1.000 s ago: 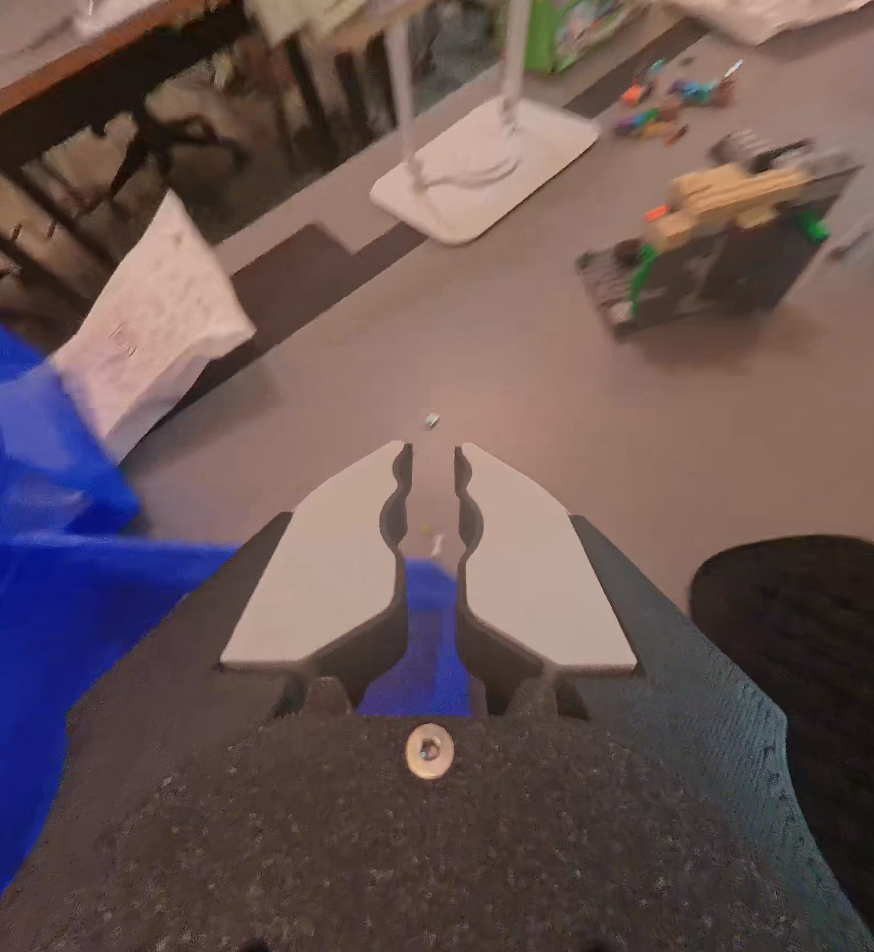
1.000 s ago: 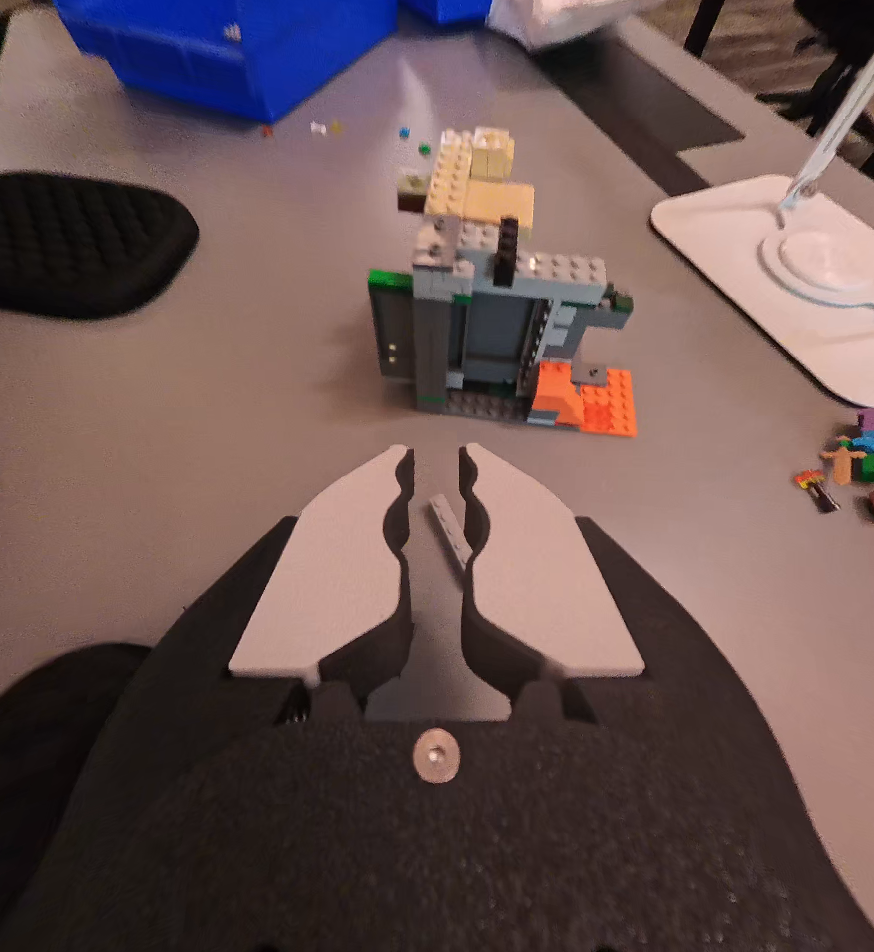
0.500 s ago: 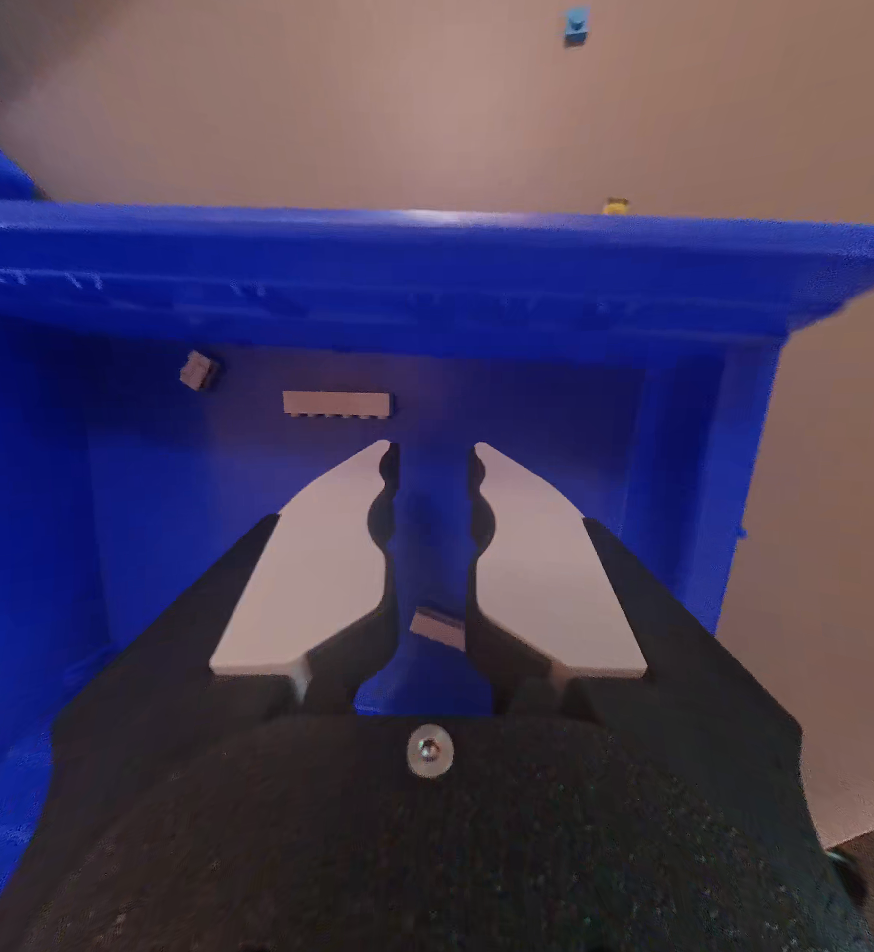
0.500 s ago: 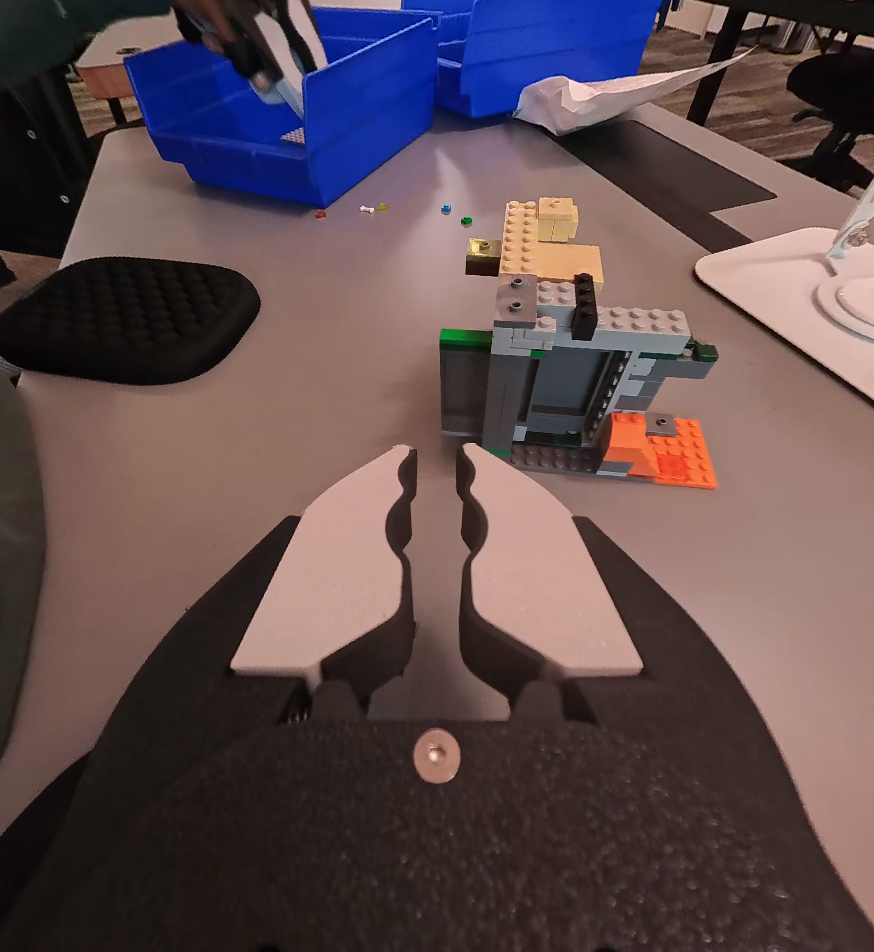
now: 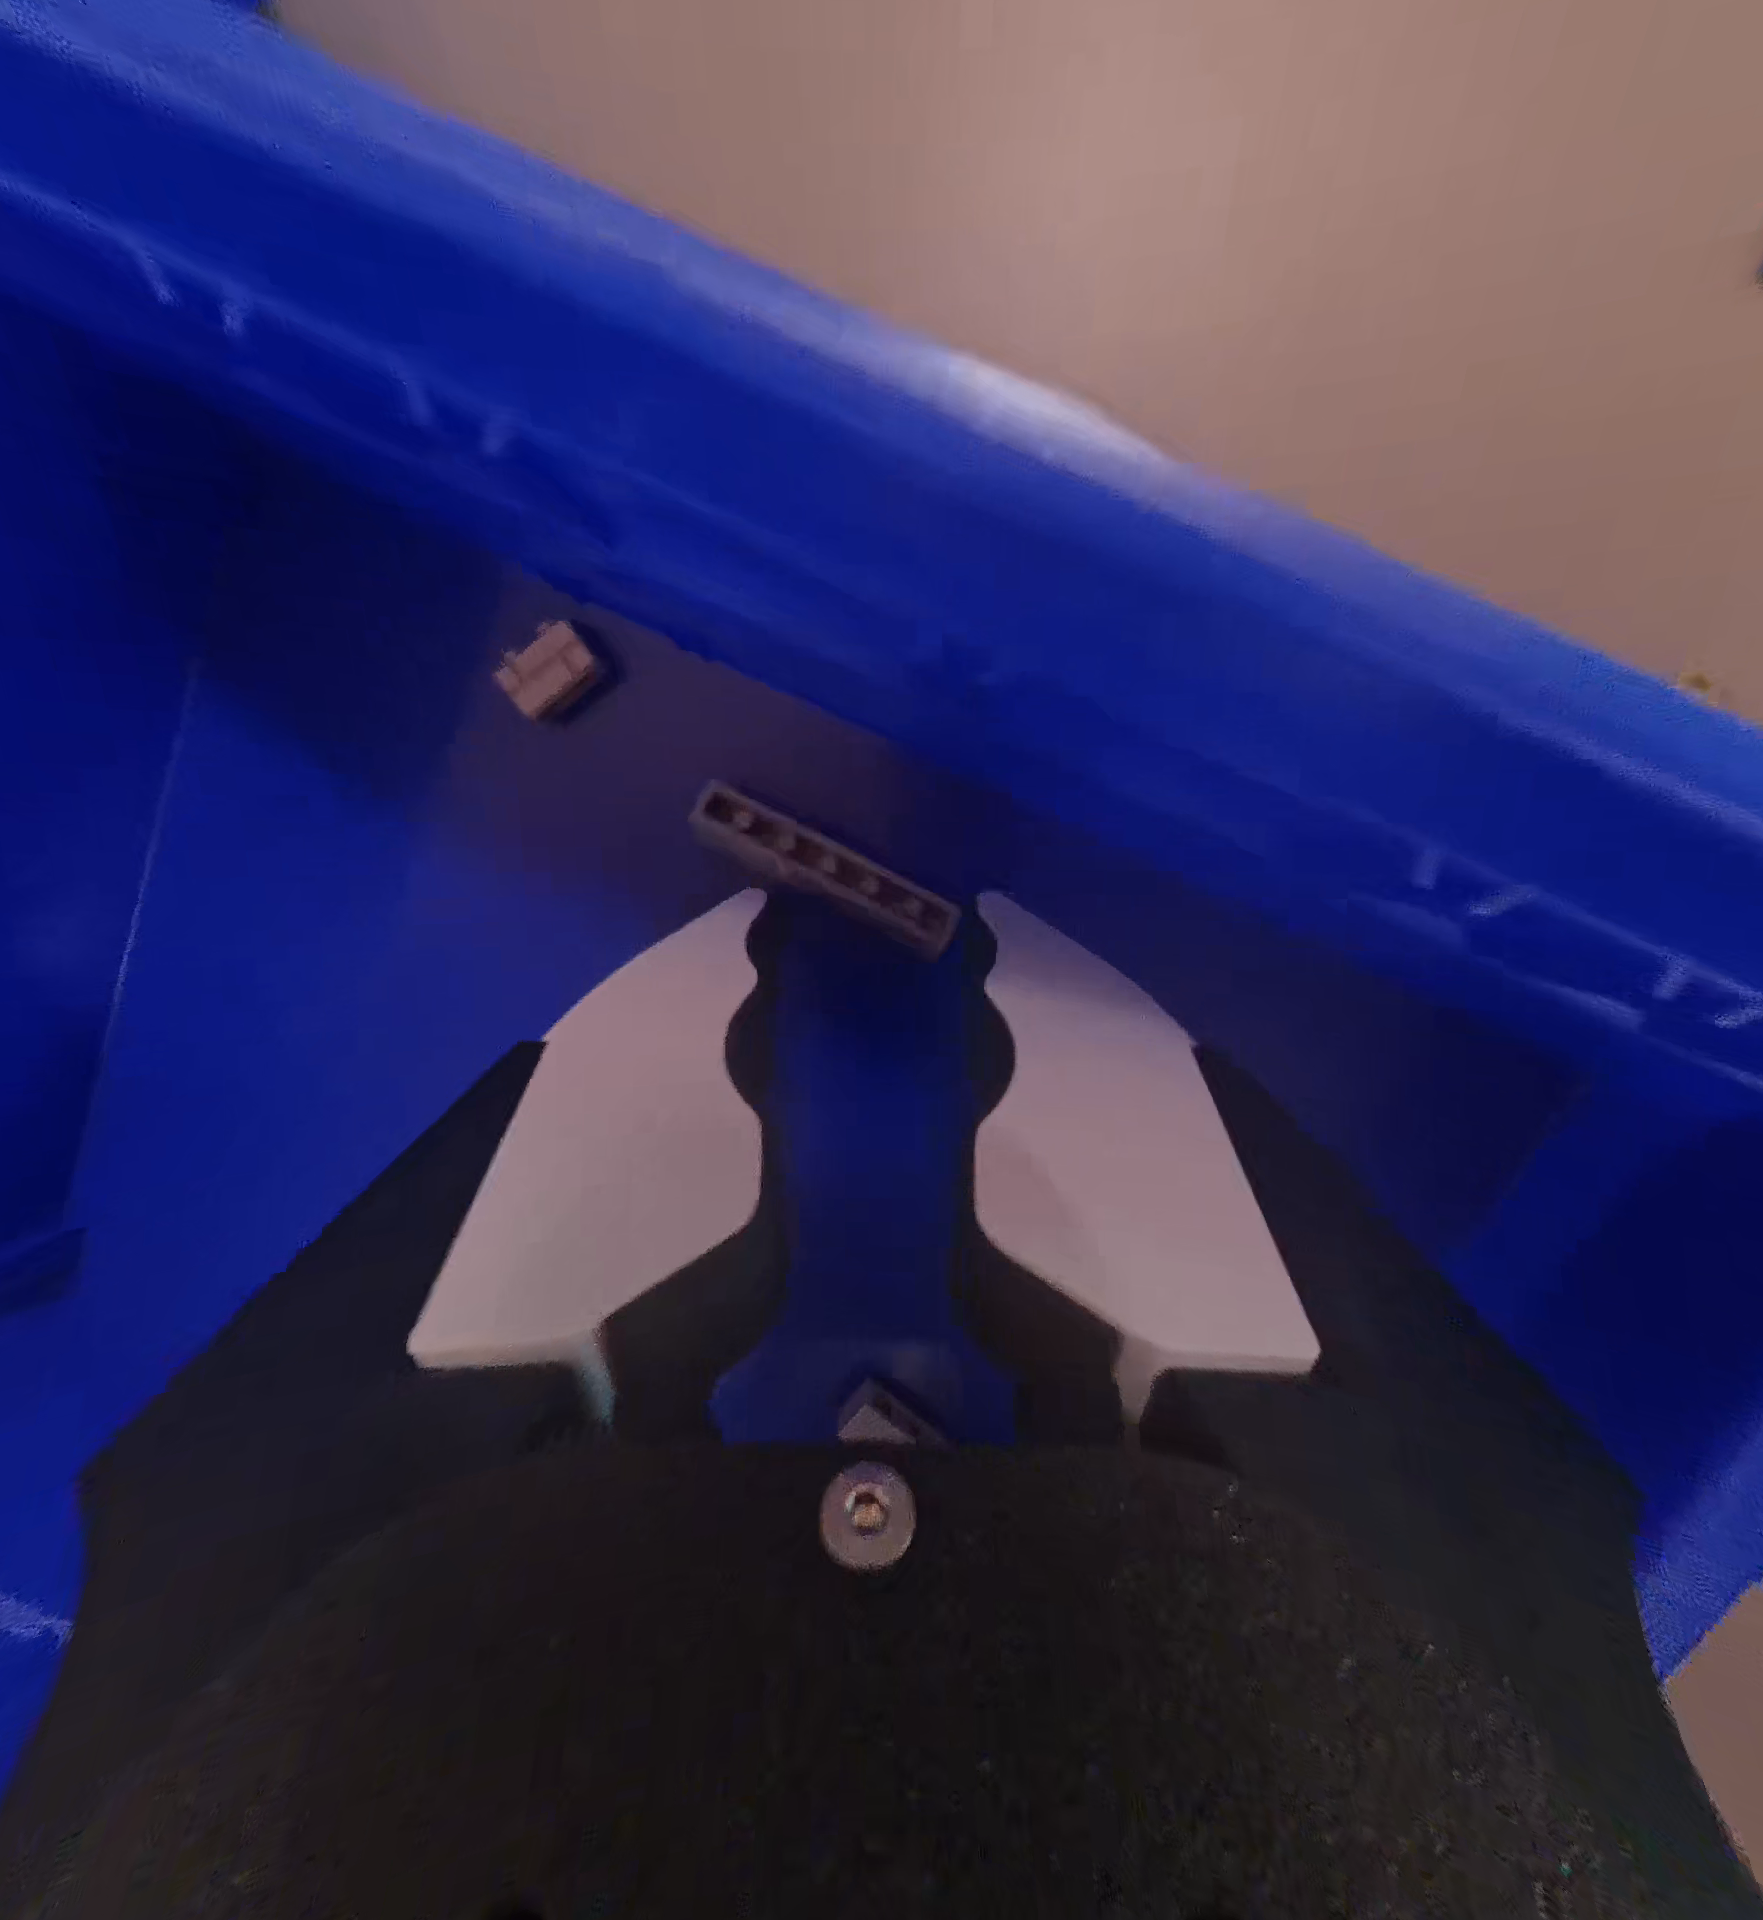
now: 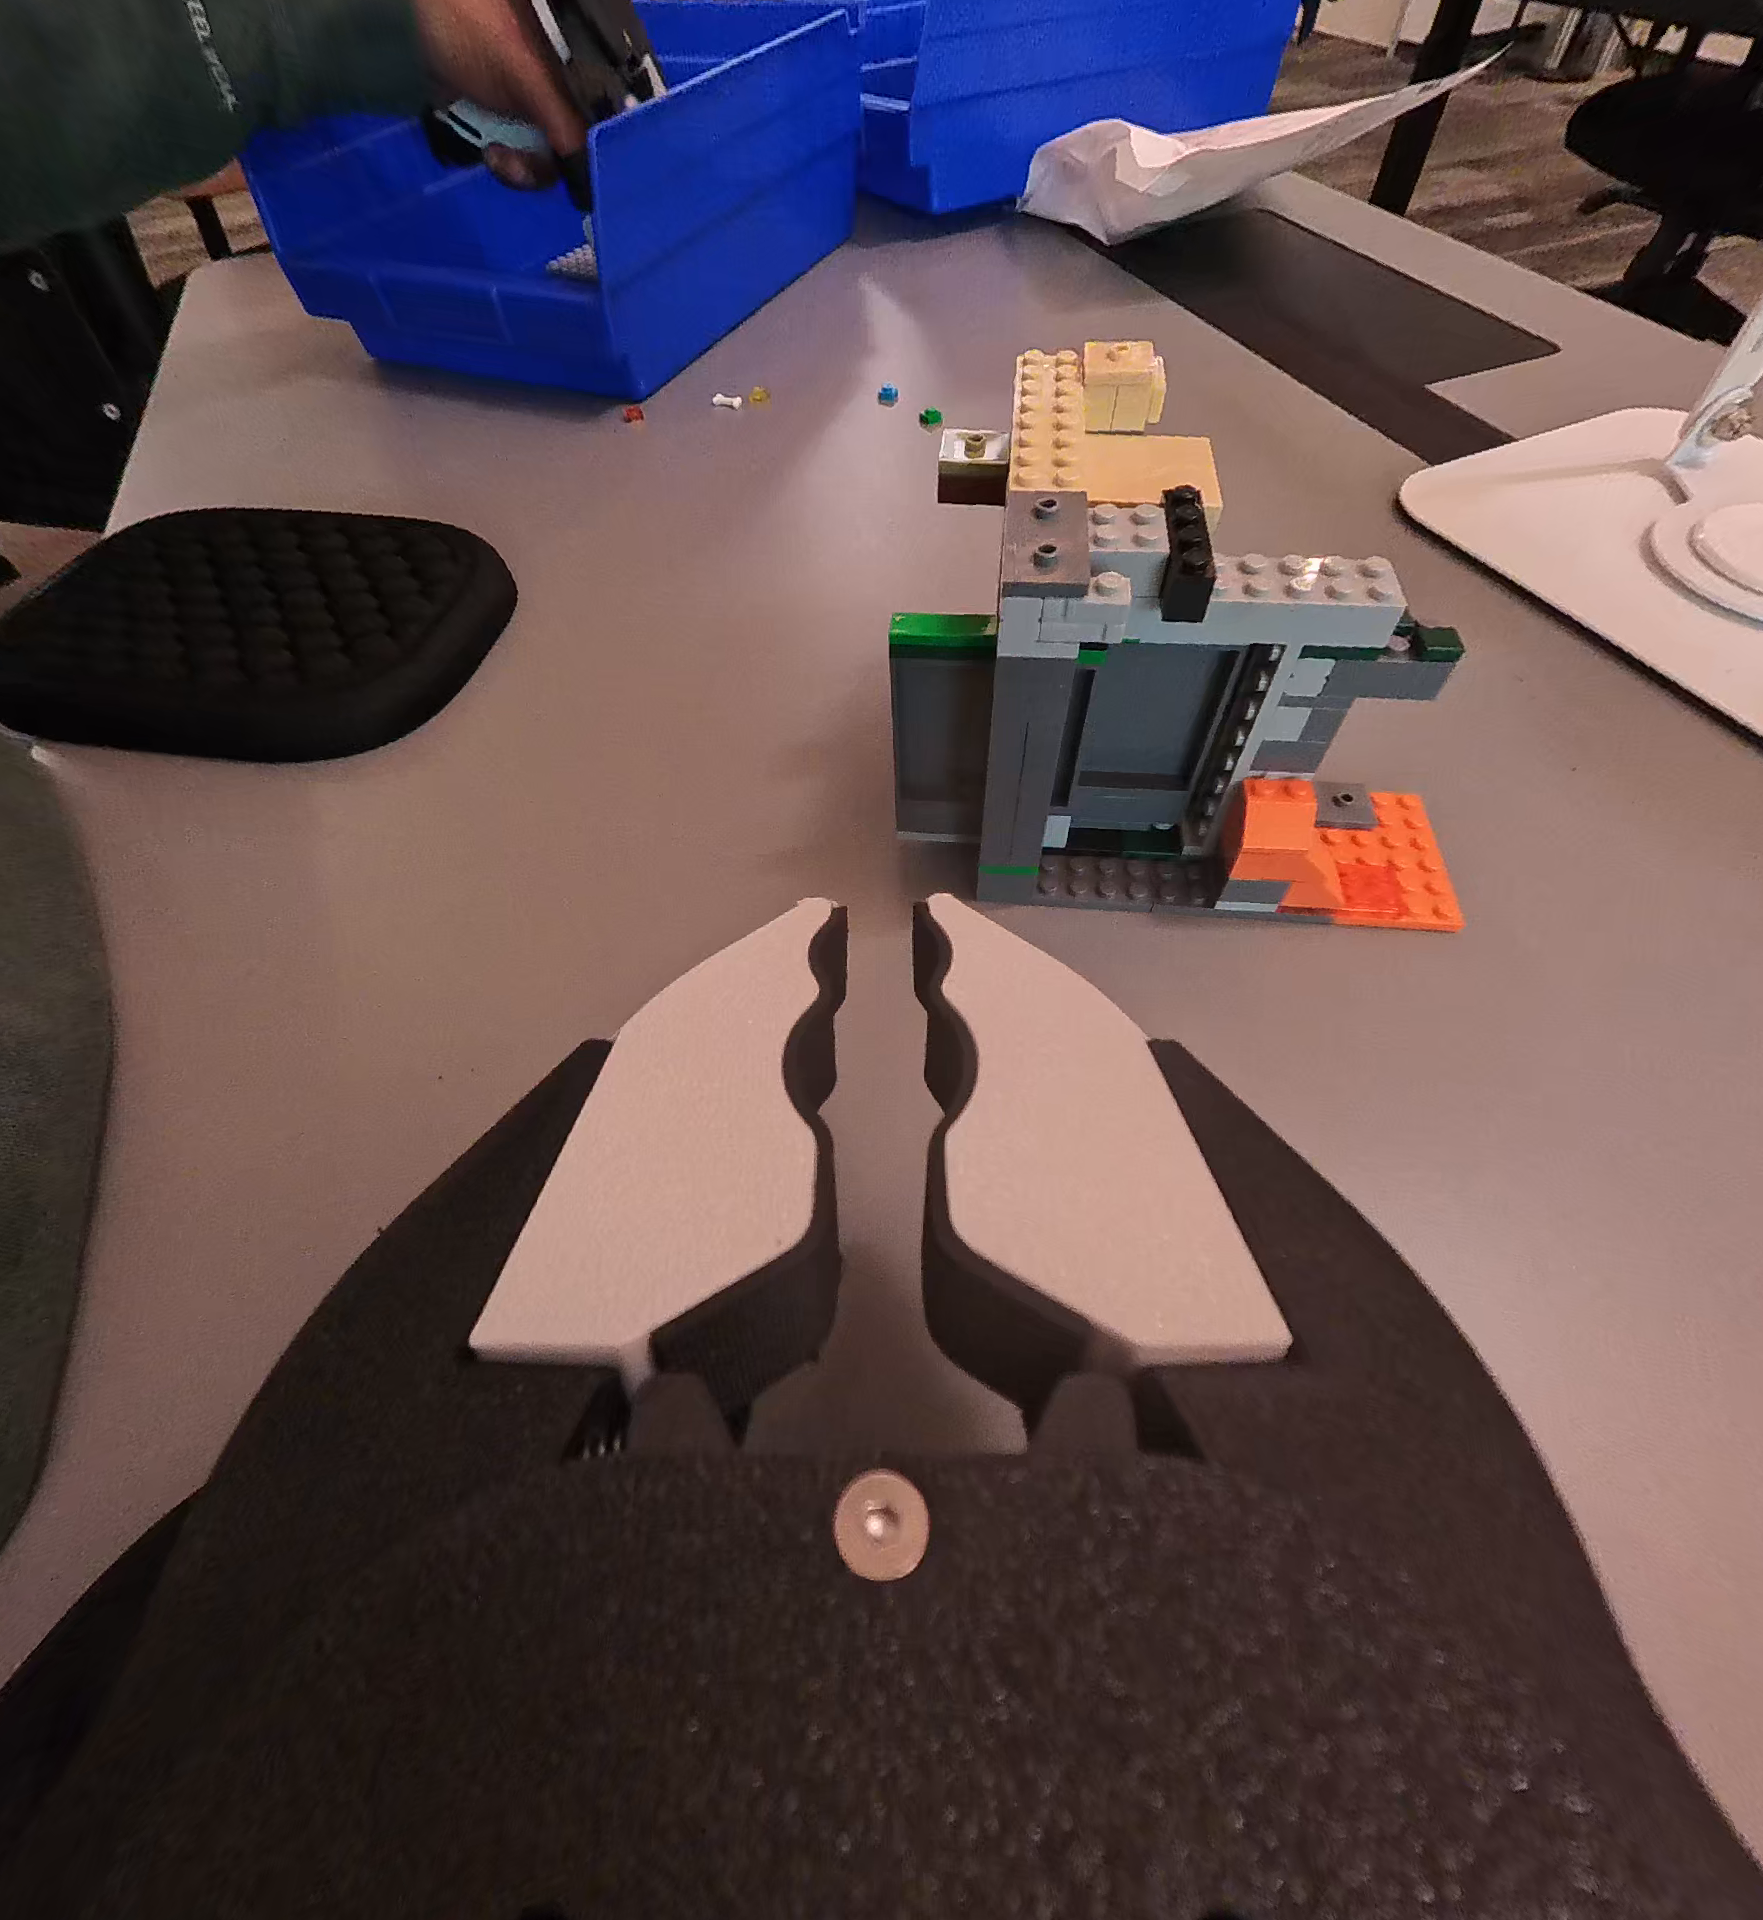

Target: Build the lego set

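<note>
Left tool (image 5: 866, 904) tilted deeper into blue bin (image 5: 856, 540) — grey table (image 6: 648, 831), carpet (image 6: 1428, 73)

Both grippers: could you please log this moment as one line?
left gripper: open, inside blue bin, over grey brick | right gripper: open, empty, above table, near brick model

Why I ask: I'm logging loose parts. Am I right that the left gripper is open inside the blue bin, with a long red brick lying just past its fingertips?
Not quite: the long brick is grey, not red, as the left wrist view shows. The left gripper is open inside the blue bin.
</note>
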`<state>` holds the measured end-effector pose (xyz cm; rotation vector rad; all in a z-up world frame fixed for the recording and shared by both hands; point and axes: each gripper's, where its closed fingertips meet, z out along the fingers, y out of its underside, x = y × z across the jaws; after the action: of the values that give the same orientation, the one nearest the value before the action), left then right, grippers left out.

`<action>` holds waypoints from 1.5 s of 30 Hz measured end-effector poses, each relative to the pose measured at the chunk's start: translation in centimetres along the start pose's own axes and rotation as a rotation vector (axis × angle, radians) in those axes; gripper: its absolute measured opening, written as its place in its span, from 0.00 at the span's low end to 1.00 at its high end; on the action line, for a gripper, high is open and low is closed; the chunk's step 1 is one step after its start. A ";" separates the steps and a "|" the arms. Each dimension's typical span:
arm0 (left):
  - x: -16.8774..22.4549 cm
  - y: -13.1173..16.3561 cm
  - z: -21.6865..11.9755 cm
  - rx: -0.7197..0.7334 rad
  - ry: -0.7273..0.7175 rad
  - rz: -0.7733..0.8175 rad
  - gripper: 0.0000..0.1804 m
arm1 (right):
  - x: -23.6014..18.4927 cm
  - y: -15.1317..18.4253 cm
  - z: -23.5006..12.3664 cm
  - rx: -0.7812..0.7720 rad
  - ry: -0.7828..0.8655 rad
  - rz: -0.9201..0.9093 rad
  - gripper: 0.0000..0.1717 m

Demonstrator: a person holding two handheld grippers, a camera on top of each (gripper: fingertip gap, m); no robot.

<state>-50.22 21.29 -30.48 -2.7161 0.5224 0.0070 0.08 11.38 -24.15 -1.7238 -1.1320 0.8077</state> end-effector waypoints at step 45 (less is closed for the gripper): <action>44.8 -6.8 -11.8 0.444 0.993 0.600 0.12 | -4.6 -4.3 1.2 -0.037 0.070 -0.973 0.07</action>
<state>-6.80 6.87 -20.35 -1.8760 1.3760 -1.1691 -4.17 8.25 -20.49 -0.9940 -1.7043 0.1125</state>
